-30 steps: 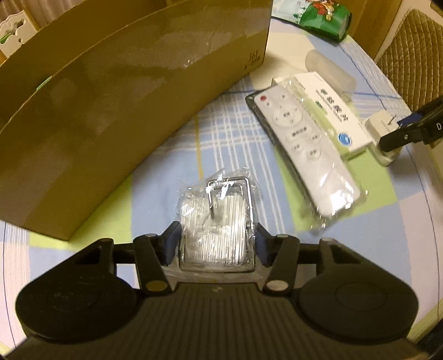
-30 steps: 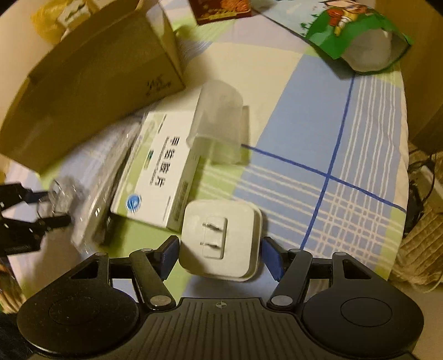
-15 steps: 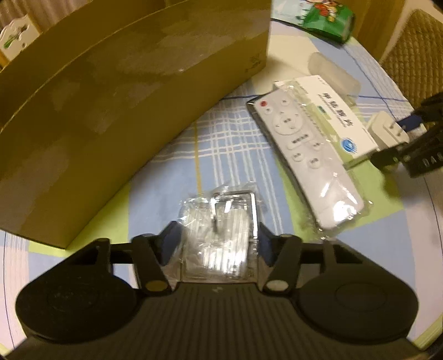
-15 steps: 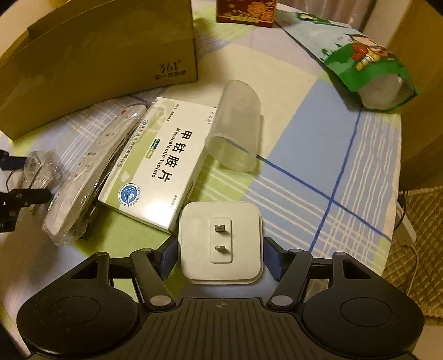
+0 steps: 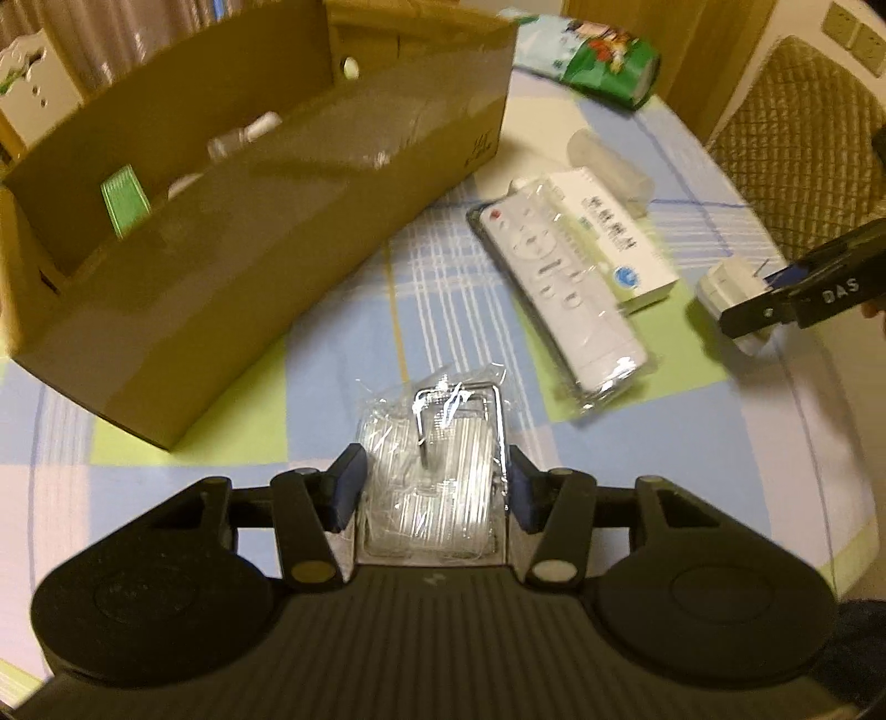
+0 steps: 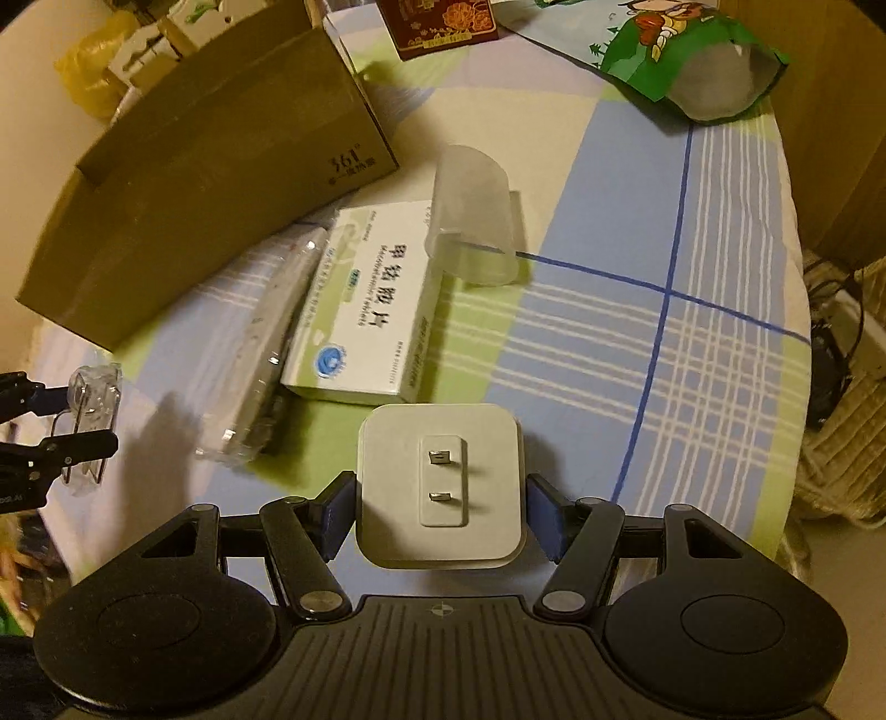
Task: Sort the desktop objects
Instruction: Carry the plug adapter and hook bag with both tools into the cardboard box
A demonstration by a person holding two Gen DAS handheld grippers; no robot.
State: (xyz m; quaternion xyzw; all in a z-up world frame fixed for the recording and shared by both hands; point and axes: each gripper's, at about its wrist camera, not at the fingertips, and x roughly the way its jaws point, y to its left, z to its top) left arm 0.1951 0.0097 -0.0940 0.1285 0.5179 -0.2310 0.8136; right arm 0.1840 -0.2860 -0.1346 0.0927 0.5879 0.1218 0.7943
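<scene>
My left gripper (image 5: 434, 487) is shut on a clear plastic packet with a metal clip (image 5: 437, 471) and holds it above the checked tablecloth; it also shows in the right wrist view (image 6: 88, 421). My right gripper (image 6: 440, 507) is shut on a white plug adapter (image 6: 440, 487), lifted off the table; it also shows in the left wrist view (image 5: 731, 282). The open cardboard box (image 5: 232, 232) stands at the left, with a green item and white items inside. A wrapped white remote (image 5: 559, 288), a white medicine box (image 6: 365, 321) and a clear plastic cup (image 6: 473, 216) lie between the grippers.
A green snack bag (image 6: 692, 61) lies at the table's far right and a red carton (image 6: 443, 22) at the far edge. A quilted chair (image 5: 797, 144) stands beyond the round table's right edge (image 6: 797, 310). Cables hang off to the right (image 6: 830, 343).
Both grippers have risen with their objects. The left wrist view now looks down into the box's open top. The adapter has lifted off the table, away from the medicine box.
</scene>
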